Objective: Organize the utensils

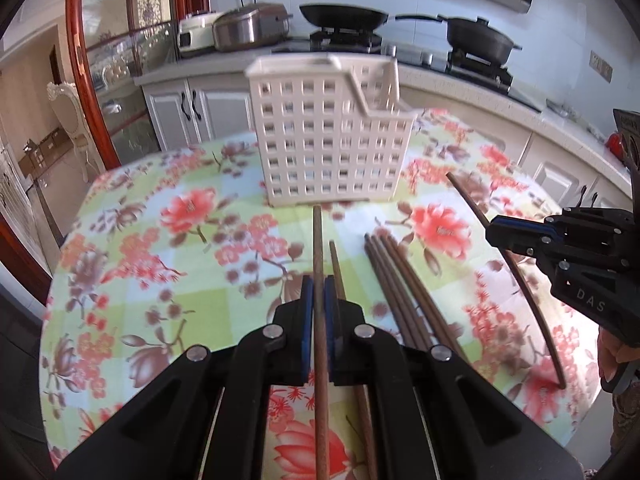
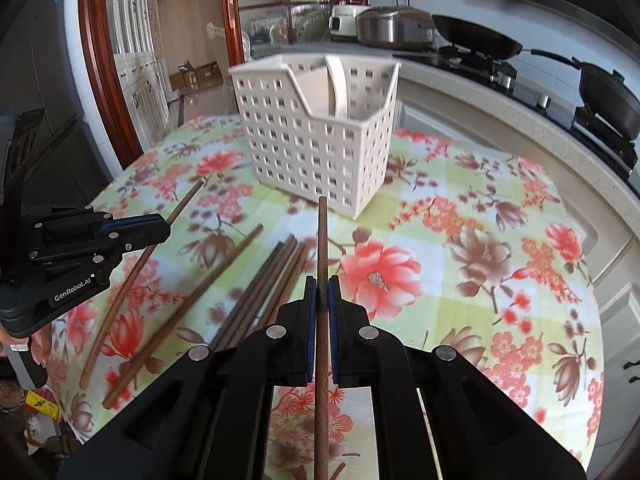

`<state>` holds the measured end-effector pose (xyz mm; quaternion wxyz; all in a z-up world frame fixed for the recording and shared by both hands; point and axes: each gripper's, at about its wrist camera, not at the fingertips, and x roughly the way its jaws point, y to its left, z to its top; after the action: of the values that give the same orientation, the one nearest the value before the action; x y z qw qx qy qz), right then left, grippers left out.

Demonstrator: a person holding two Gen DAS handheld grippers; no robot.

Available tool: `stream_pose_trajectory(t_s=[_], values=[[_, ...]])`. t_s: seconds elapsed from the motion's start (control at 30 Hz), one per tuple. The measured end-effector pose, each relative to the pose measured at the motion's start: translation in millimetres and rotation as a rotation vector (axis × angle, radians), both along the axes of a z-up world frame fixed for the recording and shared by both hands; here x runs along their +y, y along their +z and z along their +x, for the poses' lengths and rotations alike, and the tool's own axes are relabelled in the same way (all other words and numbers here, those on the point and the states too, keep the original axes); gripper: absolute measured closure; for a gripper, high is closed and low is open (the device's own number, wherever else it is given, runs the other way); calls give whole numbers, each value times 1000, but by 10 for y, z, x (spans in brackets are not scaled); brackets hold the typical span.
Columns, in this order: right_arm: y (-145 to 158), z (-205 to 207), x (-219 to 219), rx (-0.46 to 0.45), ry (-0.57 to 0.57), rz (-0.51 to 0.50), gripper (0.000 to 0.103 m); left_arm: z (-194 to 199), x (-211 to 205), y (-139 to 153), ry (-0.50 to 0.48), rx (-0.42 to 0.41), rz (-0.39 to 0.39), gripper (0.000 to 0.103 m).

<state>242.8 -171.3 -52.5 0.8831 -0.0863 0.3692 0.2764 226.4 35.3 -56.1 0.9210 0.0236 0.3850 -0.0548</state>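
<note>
A white perforated utensil basket [image 1: 332, 132] stands on the floral tablecloth; it also shows in the right wrist view [image 2: 316, 132]. My left gripper [image 1: 319, 288] is shut on a brown chopstick [image 1: 319, 248] that points toward the basket. My right gripper [image 2: 322, 292] is shut on another brown chopstick [image 2: 322, 240], also pointing at the basket. In the left wrist view the right gripper [image 1: 494, 228] holds its chopstick [image 1: 524, 288] at the right. In the right wrist view the left gripper [image 2: 166, 226] shows at the left. A bundle of loose chopsticks [image 1: 400, 292] lies on the cloth between them.
One loose chopstick [image 1: 338, 268] lies just right of my left gripper. The round table [image 2: 500, 280] has a floral cloth. Behind it runs a kitchen counter with a rice cooker [image 1: 250, 26], a wok [image 1: 344, 16] and a pan [image 1: 478, 38] on a stove.
</note>
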Motion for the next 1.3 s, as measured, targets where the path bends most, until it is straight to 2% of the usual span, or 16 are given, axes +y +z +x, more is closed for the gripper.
stream_pose_trajectory(t_s=[0.27, 0.6, 0.9, 1.3], values=[[375, -235, -4, -83, 23, 17, 97, -322, -44, 437, -11, -101, 13, 97], [757, -519, -3, -177, 30, 25, 97, -725, -15, 825, 5, -211, 32, 97], [931, -683, 6, -219, 33, 20, 97, -980, 30, 1018, 14, -276, 24, 97], [1098, -798, 45, -265, 52, 32, 97, -1039, -7, 1161, 16, -346, -6, 97]])
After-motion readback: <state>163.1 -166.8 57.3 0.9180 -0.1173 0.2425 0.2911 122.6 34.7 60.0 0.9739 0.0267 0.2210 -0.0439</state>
